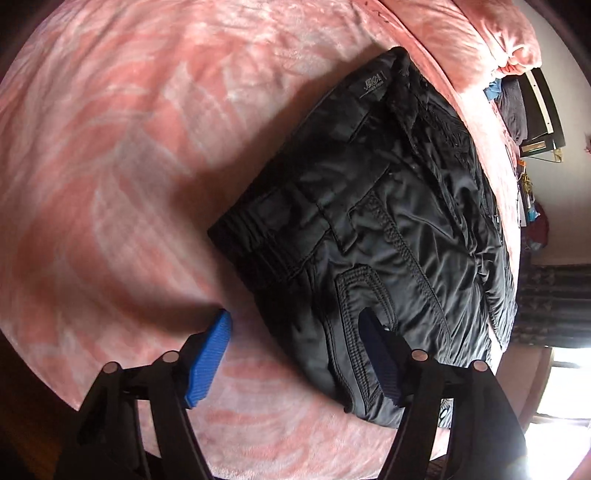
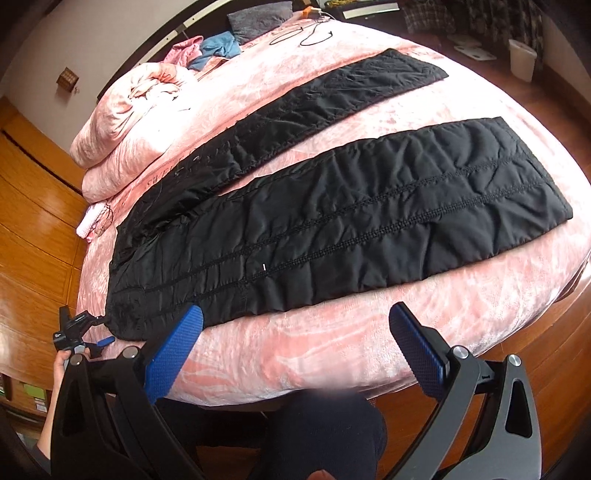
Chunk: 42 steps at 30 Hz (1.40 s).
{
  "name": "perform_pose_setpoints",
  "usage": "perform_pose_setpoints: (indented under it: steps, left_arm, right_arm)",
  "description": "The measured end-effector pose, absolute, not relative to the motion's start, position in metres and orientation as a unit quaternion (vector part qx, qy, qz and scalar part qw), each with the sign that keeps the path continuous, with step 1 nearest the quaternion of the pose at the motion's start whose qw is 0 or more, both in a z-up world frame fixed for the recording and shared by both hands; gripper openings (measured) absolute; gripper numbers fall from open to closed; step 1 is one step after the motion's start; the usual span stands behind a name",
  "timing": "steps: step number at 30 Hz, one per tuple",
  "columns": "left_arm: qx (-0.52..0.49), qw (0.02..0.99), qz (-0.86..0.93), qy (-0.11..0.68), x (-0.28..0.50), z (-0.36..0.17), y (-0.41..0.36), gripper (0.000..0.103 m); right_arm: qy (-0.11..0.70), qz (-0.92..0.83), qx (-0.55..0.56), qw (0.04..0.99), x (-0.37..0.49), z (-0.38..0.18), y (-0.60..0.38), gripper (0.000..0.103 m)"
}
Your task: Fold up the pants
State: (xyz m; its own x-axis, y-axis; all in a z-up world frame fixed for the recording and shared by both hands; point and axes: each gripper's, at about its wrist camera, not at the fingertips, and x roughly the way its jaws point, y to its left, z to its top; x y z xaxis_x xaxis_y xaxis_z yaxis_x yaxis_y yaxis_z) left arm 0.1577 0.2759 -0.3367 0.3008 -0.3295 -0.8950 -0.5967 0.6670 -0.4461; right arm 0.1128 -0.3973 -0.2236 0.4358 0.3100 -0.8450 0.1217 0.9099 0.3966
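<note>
Black padded pants (image 2: 351, 229) lie flat on a pink bed (image 2: 295, 354), both legs spread apart toward the far right. The near leg (image 2: 406, 206) runs along the bed's front edge; the far leg (image 2: 343, 96) lies behind it. The left wrist view shows the waist end (image 1: 373, 221) with pocket stitching. My left gripper (image 1: 295, 350) is open at the waist corner, its right finger (image 1: 380, 354) over the fabric, its left finger (image 1: 210, 358) over the blanket. It also shows in the right wrist view (image 2: 96, 341). My right gripper (image 2: 295, 354) is open and empty, just in front of the near leg.
A bunched pink duvet (image 2: 129, 110) lies at the bed's back left, with loose clothes (image 2: 214, 48) and cables (image 2: 314, 33) behind it. Wooden floor (image 2: 33, 221) surrounds the bed. A white bin (image 2: 522, 59) stands at the far right. My knee (image 2: 325, 432) is below the gripper.
</note>
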Motion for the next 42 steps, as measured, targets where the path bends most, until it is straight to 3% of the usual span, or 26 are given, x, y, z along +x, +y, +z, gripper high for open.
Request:
perform_pose_setpoints:
  steps: [4,5,8,9,11,12,14,16,21,24,25,26,28,29,31,37,42]
  left_arm:
    - [-0.39,0.709,0.109,0.577,0.169,-0.336,0.275,0.075]
    - [-0.383,0.716,0.113,0.573,0.169,-0.332,0.273,0.055]
    - [-0.362,0.732,0.111,0.566,0.17,-0.324,0.262,0.025]
    - [-0.37,0.734,0.104,0.56,0.169,-0.323,0.261,0.02]
    - [-0.373,0.737,0.104,0.554,0.171,-0.322,0.261,0.016]
    - [-0.367,0.739,0.104,0.555,0.173,-0.323,0.26,0.016]
    - [-0.356,0.739,0.107,0.562,0.175,-0.329,0.259,0.022]
    - [-0.364,0.736,0.122,0.558,0.175,-0.334,0.261,0.041]
    - [-0.375,0.736,0.125,0.549,0.172,-0.337,0.262,0.044]
    - [-0.371,0.738,0.133,0.547,0.175,-0.332,0.257,0.024]
    - [-0.379,0.739,0.133,0.541,0.174,-0.331,0.257,0.016]
    - [-0.384,0.739,0.141,0.536,0.171,-0.328,0.258,0.015]
    - [-0.389,0.739,0.164,0.525,0.167,-0.323,0.257,0.013]
    - [-0.39,0.741,0.175,0.517,0.165,-0.319,0.257,0.012]
    - [-0.399,0.745,0.193,0.499,0.158,-0.31,0.261,0.011]
    - [-0.4,0.739,0.219,0.495,0.141,-0.308,0.283,0.011]
    - [-0.41,0.723,0.226,0.509,0.141,-0.326,0.283,0.02]
  right_arm:
    - [0.54,0.043,0.214,0.813,0.115,-0.239,-0.412,0.1]
    - [0.537,0.041,0.215,0.814,0.116,-0.24,-0.418,0.1]
    - [0.529,0.026,0.258,0.808,0.119,-0.249,-0.451,0.1]
    - [0.528,0.017,0.279,0.802,0.12,-0.254,-0.467,0.097]
    - [0.527,-0.013,0.312,0.791,0.119,-0.263,-0.504,0.056]
    - [0.524,-0.028,0.334,0.783,0.118,-0.269,-0.525,0.028]
    - [0.515,-0.058,0.375,0.769,0.114,-0.277,-0.567,0.038]
    - [0.484,-0.087,0.41,0.768,0.108,-0.281,-0.605,0.093]
    - [0.465,-0.129,0.464,0.743,0.109,-0.307,-0.673,0.094]
    - [0.457,-0.123,0.503,0.723,0.116,-0.329,-0.691,0.094]
    - [0.451,-0.119,0.505,0.727,0.118,-0.332,-0.692,0.092]
    - [0.444,-0.114,0.501,0.734,0.123,-0.333,-0.693,0.087]
    - [0.442,-0.115,0.503,0.733,0.124,-0.337,-0.694,0.03]
    - [0.438,-0.109,0.516,0.729,0.122,-0.339,-0.694,0.019]
    - [0.437,-0.096,0.508,0.736,0.12,-0.331,-0.687,0.013]
    - [0.479,-0.079,0.451,0.748,0.12,-0.32,-0.657,0.011]
    - [0.509,-0.095,0.424,0.744,0.119,-0.336,-0.65,0.014]
